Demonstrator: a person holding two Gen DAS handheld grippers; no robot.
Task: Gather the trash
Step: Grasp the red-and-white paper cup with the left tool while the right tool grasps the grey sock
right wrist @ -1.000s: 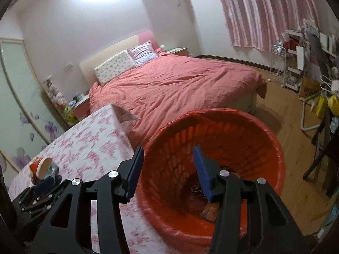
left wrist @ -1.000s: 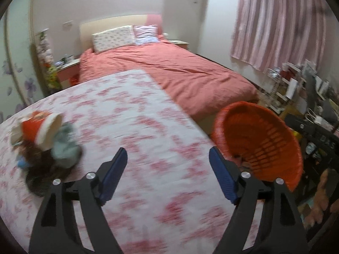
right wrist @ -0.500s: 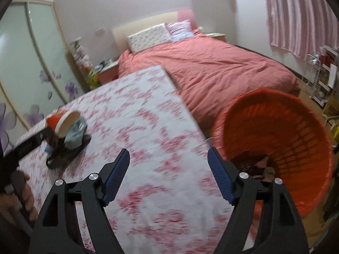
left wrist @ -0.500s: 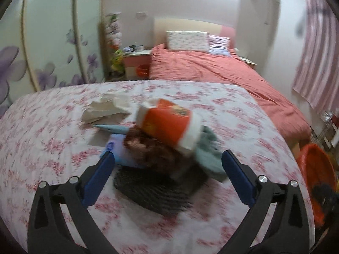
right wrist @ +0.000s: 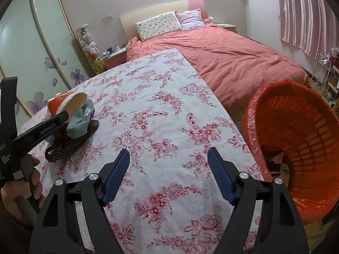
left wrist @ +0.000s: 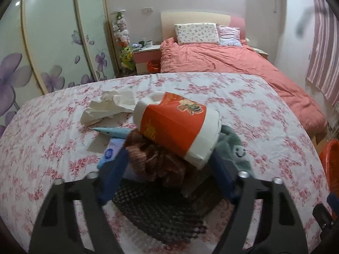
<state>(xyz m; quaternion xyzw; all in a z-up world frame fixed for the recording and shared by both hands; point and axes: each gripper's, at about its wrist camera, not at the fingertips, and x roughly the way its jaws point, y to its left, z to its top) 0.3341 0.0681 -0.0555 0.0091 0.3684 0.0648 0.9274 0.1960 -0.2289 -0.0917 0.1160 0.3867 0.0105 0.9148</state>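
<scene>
Left tool [left wrist: 167,175], lower centre, jaws just narrowing around a brown knitted wad [left wrist: 156,160] under the tipped orange-and-white paper cup [left wrist: 178,127], not visibly clamped. Right tool [right wrist: 168,175] wide, empty over the floral worktop [right wrist: 161,105]. Risk: cup rolling off; orange lined bin [right wrist: 296,139] far right.

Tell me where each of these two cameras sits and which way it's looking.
Left wrist: on the left claw, aimed down at the trash pile around the paper cup; its fingers straddle it.
Right wrist: on the right claw, open over bare tablecloth, orange bin right; a hand shows.
Shared: cup, bed, bin.
</scene>
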